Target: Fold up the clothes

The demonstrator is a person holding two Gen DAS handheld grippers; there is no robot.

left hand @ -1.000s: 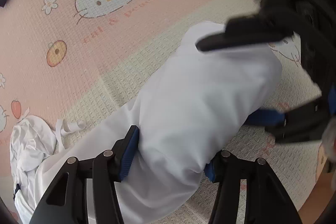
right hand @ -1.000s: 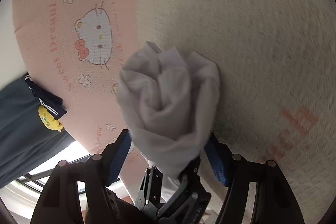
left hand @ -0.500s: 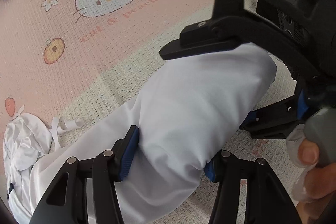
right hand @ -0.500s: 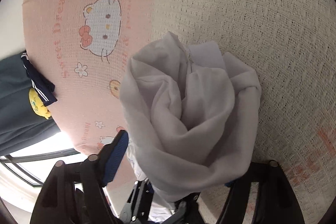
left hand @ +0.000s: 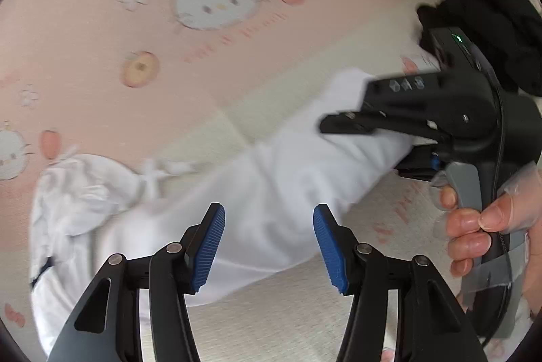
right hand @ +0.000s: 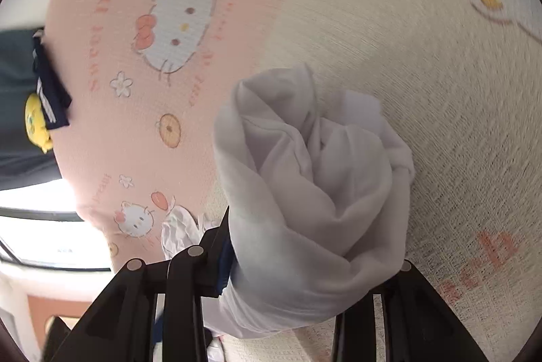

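The left gripper (left hand: 269,240) is now being held spread and released above the white garment (left hand: 237,192), which it was clamping before. The garment's far end is being gripped, bunched, by the right gripper (right hand: 315,263) over the patterned mat (left hand: 237,63).

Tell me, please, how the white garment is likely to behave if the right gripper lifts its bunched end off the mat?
The white garment looks thin and floppy: it bunches into soft folds in the right gripper, so it would probably drape and sag. Its far end lies crumpled on the mat and would likely trail. It seems light.
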